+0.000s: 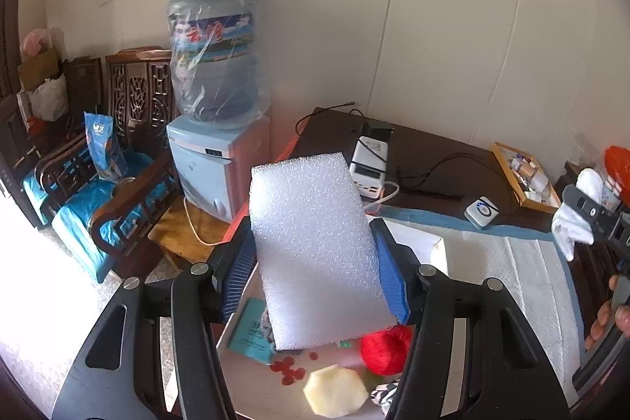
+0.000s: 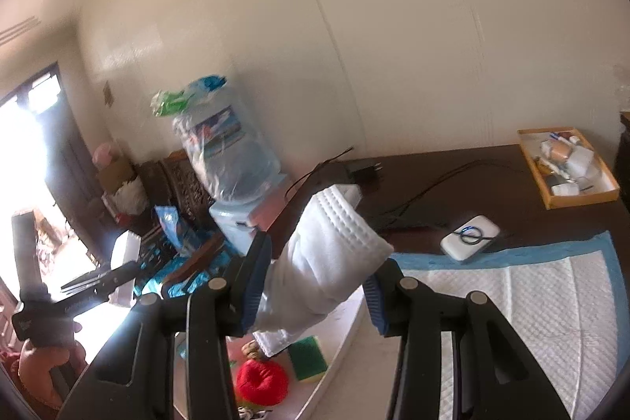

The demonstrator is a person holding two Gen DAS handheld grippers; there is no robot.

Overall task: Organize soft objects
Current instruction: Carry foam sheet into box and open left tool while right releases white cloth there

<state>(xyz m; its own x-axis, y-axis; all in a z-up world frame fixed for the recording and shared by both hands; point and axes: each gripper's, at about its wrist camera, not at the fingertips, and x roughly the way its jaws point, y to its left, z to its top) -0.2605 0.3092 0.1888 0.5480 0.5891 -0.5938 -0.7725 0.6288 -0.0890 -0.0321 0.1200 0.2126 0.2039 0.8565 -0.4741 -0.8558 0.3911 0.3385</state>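
You're mid-job: left tongs (image 1: 315,258) clamp the white foam block (image 1: 315,247), centre frame, right tongs (image 2: 311,286) pinch the folded white towel (image 2: 327,254), both lifted above the tray (image 2: 346,325) w/ neither placed yet. Still in the tray, lower frame: red ball (image 2: 262,382), green sponge (image 2: 307,357), pale foam piece (image 1: 335,390), striped bit — so plenty left imo. Worktop (image 2: 453,164) clutter upper right: cables (image 2: 433,184), white device (image 2: 470,237), wooden box (image 2: 569,164); the white pad (image 2: 531,298) lies free.

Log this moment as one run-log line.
left tongs: shut on foam block | right tongs: shut on white towel | both lifted above tray
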